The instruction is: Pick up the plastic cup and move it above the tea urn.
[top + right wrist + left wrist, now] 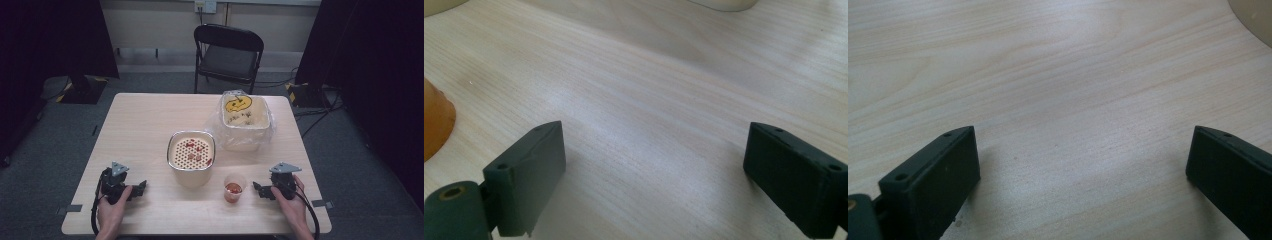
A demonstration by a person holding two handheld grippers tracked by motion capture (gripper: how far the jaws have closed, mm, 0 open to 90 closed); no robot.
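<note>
In the high view, the left claw [141, 188] rested low on the pale wooden surface [145, 125] at the lower left of the frame, held by a hand [112, 210], its jaws apart with nothing between them. The right claw [257, 189] lay at the lower right in the other hand [290, 200], its jaws likewise apart and empty. Just left of the right claw stood a small clear cup [234, 187] with red bits inside, near it but not touching. Above the cup, near the frame's middle, sat a cream pot with a perforated strainer insert [191, 152] carrying a few red pieces. At the upper right stood a bin lined with a clear bag [245, 120], and a black folding chair [227, 55] stood beyond the surface.

In the left gripper view, both black jaws stood wide apart over bare wood, with the pot's curved wall [1255, 20] at the upper right corner.

In the right gripper view, the jaws stood wide with only wood between them; the cup's orange side [436, 122] showed at the left edge, clear of the jaws.
</note>
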